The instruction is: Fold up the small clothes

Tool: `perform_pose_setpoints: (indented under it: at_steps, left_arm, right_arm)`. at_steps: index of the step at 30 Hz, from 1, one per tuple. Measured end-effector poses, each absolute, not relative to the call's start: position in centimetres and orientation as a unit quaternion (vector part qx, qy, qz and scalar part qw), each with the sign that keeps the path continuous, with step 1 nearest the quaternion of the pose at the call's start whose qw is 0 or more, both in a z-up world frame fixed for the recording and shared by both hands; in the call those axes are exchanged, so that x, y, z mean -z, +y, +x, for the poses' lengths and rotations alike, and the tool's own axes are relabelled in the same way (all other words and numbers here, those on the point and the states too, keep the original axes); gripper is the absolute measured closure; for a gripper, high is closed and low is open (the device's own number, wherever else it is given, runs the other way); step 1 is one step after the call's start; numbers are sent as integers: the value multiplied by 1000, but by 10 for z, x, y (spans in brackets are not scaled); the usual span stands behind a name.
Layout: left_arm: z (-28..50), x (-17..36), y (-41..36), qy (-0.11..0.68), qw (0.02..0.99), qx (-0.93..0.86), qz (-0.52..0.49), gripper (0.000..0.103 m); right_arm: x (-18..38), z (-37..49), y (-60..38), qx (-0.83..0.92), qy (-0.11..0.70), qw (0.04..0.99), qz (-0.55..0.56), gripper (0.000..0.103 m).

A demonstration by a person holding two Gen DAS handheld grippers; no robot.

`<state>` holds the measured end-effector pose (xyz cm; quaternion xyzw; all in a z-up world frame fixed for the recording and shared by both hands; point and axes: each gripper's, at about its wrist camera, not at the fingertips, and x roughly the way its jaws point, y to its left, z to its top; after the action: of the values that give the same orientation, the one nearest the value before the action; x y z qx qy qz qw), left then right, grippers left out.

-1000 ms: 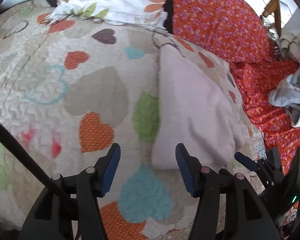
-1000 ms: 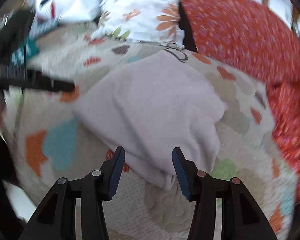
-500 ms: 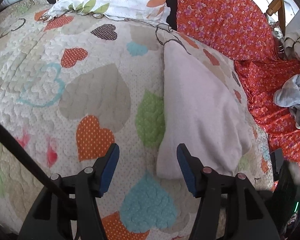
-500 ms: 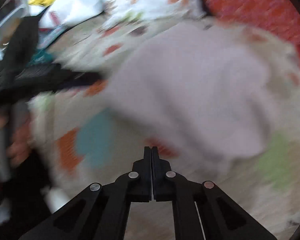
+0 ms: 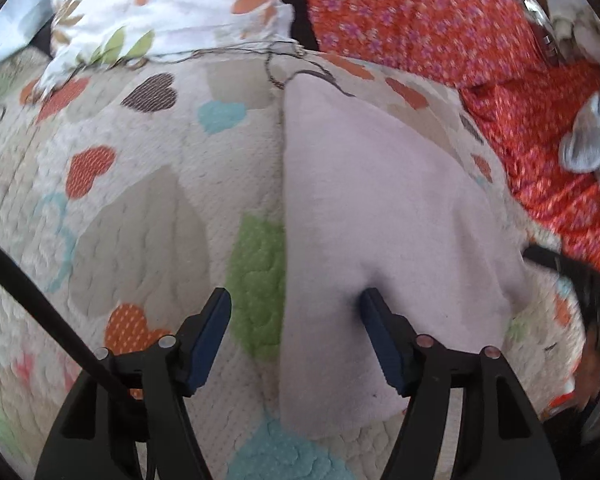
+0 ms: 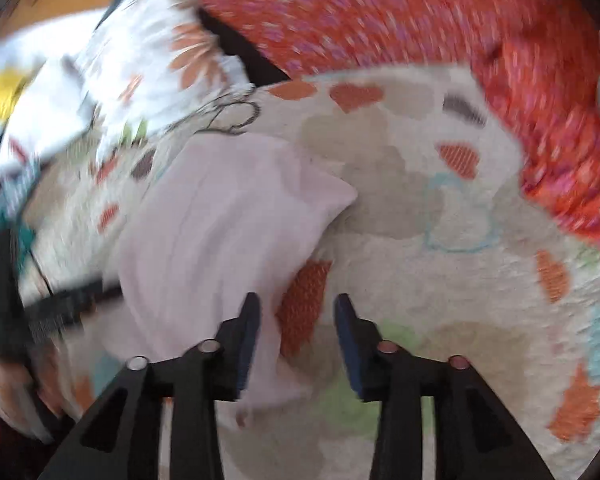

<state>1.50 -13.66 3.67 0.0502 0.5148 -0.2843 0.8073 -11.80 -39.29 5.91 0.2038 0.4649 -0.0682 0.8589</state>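
The left tongs (image 5: pixel 296 322) are spread wide and hold nothing. Their right fingertip presses a small dimple into a folded pale lilac cloth (image 5: pixel 380 216), while the left fingertip hangs over a green heart printed on the quilt (image 5: pixel 148 208). The near left edge of the cloth lies between the two fingers.

The right tongs (image 6: pixel 296 328) are also parted, at a moderate gap, with nothing gripped. Their left finger overlaps the near edge of the same lilac cloth (image 6: pixel 220 224); the right finger is over the bare quilt (image 6: pixel 440 264), and an orange heart shows in the gap between them. This view is blurred, so whether the finger touches the cloth cannot be told.

The cloth lies flat on a cream quilted bedcover printed with coloured hearts. It is a long folded shape with one straight edge on its left side in the left view.

Beyond the far end of the cloth sits a white pillow with orange flowers (image 5: pixel 172 12), and beside that a red floral fabric (image 5: pixel 440 20). A crumpled grey garment (image 5: pixel 592 136) rests on the red fabric at the far right.
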Motion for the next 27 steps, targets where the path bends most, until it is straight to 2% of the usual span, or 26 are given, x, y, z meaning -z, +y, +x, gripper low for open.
perform_pose_setpoints:
  at_steps: [2, 3, 5, 11, 13, 19, 23, 27]
  left_arm:
    - [11, -34, -143, 506, 811, 283, 73, 32]
    - [11, -32, -145, 504, 813, 282, 79, 31]
    - [11, -29, -145, 504, 812, 283, 83, 29]
    - [19, -15, -142, 527, 800, 280, 61, 23]
    - [18, -14, -141, 524, 801, 282, 61, 23]
    - [13, -13, -138, 521, 803, 282, 63, 20]
    - [13, -11, -135, 516, 809, 274, 57, 13]
    - [9, -7, -135, 504, 823, 254, 60, 1]
  right_arm:
    - [-41, -97, -410, 59, 480, 836, 260, 49]
    - [-33, -89, -415, 51, 482, 828, 282, 62]
    - [-20, -76, -415, 18, 486, 815, 316, 95]
    - [-71, -57, -397, 26, 421, 874, 240, 95]
    - [-67, -53, -396, 67, 444, 869, 207, 95]
    - [-26, -55, -426, 165, 524, 810, 205, 90]
    - [-49, -76, -445, 197, 455, 830, 254, 90]
    - [-77, -68, -417, 125, 398, 877, 238, 87]
